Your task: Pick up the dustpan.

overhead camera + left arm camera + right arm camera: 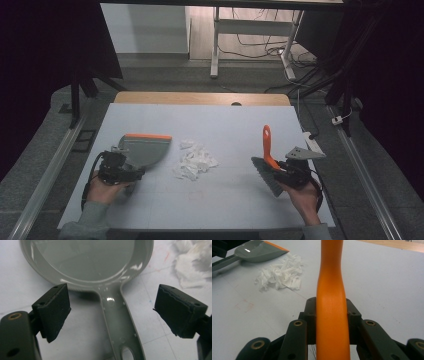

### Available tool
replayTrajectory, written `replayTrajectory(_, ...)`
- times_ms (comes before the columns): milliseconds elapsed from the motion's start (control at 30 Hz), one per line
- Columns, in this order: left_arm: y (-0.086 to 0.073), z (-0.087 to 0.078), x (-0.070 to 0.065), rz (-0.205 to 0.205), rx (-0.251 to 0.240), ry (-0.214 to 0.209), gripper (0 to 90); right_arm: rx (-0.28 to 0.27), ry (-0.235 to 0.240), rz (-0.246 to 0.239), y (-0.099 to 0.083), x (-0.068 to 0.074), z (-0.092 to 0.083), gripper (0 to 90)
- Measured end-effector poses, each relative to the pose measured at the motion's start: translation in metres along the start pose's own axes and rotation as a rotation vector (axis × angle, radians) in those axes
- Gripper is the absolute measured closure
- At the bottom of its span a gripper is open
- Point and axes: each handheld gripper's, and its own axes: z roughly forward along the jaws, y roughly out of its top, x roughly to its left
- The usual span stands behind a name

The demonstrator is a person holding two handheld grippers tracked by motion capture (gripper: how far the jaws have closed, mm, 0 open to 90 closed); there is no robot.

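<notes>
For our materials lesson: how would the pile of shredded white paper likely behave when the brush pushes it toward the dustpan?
The shredded paper looks thin and crumpled, so it is probably very light and floppy. Being loose pieces, it may scatter rather than slide as one. The brush bristles could flick bits past the dustpan, whose orange lip faces away from the pile.

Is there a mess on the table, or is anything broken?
Yes, a pile of torn white paper scraps lies loose mid-table, between the grey dustpan and the orange-handled brush. Nothing looks broken.

no readable text, labels, brands or numbers on any surface here
</notes>
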Motion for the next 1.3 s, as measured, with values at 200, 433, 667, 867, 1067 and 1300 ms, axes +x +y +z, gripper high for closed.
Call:
replayTrajectory(200,-0.005,0.006,0.0,-0.015,0.016,0.013,13.1,0.007,-0.004,0.001,-0.001,0.0,0.001,70.2)
replayTrajectory(433,-0.009,0.012,0.001,-0.025,0.038,0.016,12.8,0.016,-0.006,-0.002,-0.001,0.001,0.002,70.2)
replayTrajectory(667,-0.01,0.017,0.004,-0.046,0.036,0.004,14.4,0.019,-0.006,-0.004,-0.001,0.001,0.004,70.2)
replayTrajectory(867,-0.01,0.022,0.004,-0.06,0.031,0.0,19.3,0.019,-0.006,-0.005,-0.001,0.001,0.003,70.1)
replayTrajectory(1067,-0.01,0.028,0.006,-0.078,0.032,-0.018,27.4,0.019,-0.006,-0.005,-0.001,0.002,0.004,70.2)
replayTrajectory(1300,-0.008,0.032,0.007,-0.094,0.022,-0.019,38.0,0.022,-0.006,-0.005,-0.001,0.002,0.004,70.2)
